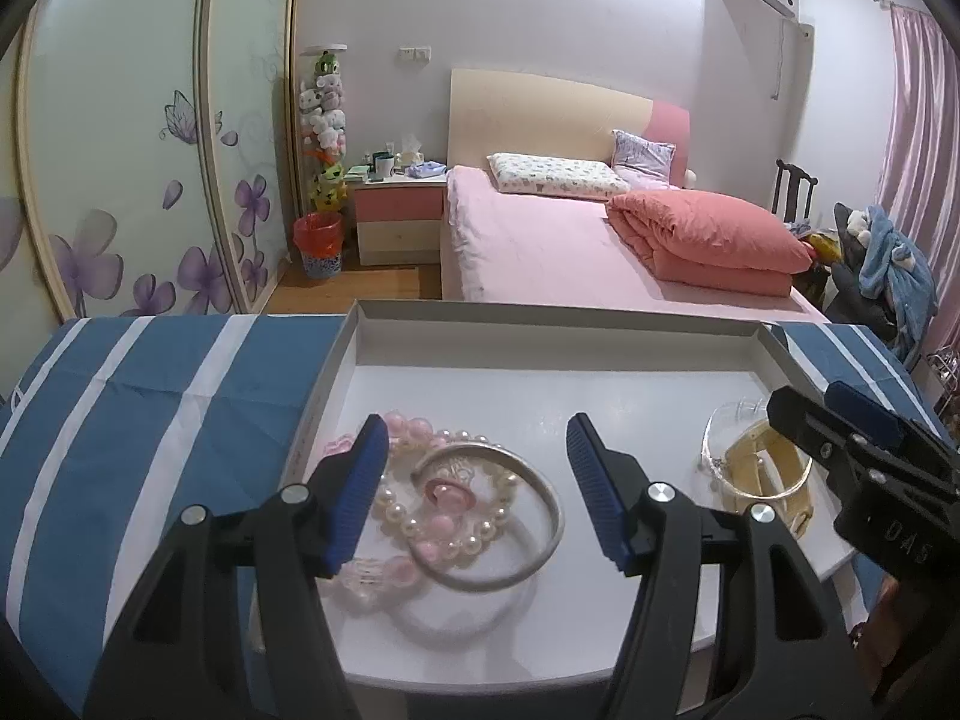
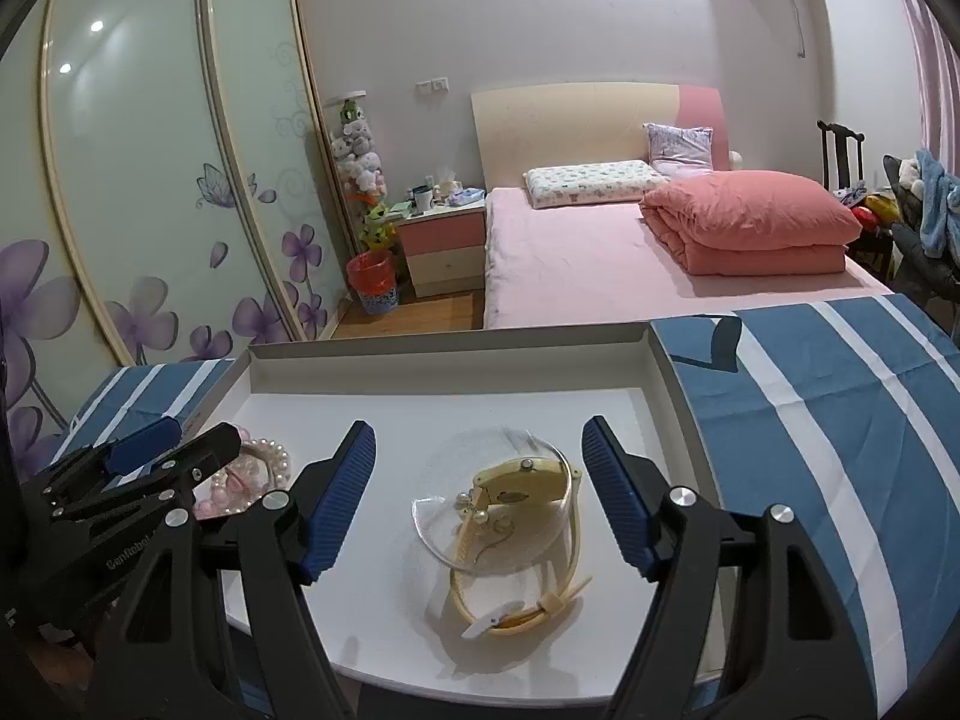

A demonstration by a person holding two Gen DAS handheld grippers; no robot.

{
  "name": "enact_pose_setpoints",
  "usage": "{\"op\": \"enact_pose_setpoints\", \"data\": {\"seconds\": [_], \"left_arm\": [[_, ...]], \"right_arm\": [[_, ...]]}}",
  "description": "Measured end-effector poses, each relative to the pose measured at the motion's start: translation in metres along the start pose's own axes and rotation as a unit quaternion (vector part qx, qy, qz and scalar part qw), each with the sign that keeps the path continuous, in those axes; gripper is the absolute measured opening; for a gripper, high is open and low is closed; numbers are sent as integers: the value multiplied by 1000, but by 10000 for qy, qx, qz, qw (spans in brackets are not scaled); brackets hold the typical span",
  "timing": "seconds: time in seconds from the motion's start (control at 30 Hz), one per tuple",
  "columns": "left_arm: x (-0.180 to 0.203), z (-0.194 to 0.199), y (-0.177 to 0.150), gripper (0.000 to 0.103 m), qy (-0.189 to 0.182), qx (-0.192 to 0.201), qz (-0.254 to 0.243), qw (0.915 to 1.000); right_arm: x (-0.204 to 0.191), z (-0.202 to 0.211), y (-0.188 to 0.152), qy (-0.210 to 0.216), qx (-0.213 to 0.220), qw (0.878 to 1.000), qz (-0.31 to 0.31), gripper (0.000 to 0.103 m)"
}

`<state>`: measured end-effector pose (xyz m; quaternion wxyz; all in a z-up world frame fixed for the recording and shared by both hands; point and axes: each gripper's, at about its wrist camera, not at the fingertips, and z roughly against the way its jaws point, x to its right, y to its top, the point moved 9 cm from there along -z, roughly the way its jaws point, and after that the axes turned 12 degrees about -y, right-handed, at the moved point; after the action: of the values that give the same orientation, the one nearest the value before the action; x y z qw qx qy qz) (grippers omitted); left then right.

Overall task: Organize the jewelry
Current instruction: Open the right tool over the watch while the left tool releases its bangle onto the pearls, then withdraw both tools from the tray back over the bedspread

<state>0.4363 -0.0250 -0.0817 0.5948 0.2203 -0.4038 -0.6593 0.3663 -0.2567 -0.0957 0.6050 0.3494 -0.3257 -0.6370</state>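
A shallow white box [image 1: 540,324] lies on a blue-and-white striped cloth [image 1: 150,396]. At its left a silver bangle [image 1: 528,516], a pearl bracelet [image 1: 420,516] and a pink bead bracelet [image 1: 408,429] lie tangled together. My left gripper [image 1: 477,438] hovers open just above this heap, touching nothing. At the box's right lie a cream-yellow watch [image 2: 522,480] and a clear bangle [image 2: 432,522] with a small pearl piece [image 2: 477,507] on it. Over them my right gripper [image 2: 478,429] stands open and empty. Each gripper shows in the other's view: right gripper [image 1: 810,402], left gripper [image 2: 192,441].
The two grippers sit close side by side over the box [image 2: 450,351]. Beyond the table are a pink bed [image 1: 570,252] with a folded quilt, a nightstand [image 1: 399,210], a red bin [image 1: 318,240] and flowered wardrobe doors [image 1: 120,180]. A chair piled with clothes [image 1: 882,264] is at the right.
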Motion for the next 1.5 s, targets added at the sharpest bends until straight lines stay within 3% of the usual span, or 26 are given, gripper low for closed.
{"op": "enact_pose_setpoints", "data": {"seconds": [0.47,0.73,1.1,1.5], "left_arm": [[-6,18,2,60,44,76,121,9999],[9,49,-19,61,-190,18,86,9998],[45,78,-86,61,-624,-585,-107,9963],[83,65,-134,59,-647,-1373,-656,9862]], "right_arm": [[5,15,7,23,140,9999,-34,71],[14,39,-7,27,113,9998,131,71],[50,78,-66,-13,-383,9991,176,71],[66,85,-101,-43,-813,9967,-13,71]]}}
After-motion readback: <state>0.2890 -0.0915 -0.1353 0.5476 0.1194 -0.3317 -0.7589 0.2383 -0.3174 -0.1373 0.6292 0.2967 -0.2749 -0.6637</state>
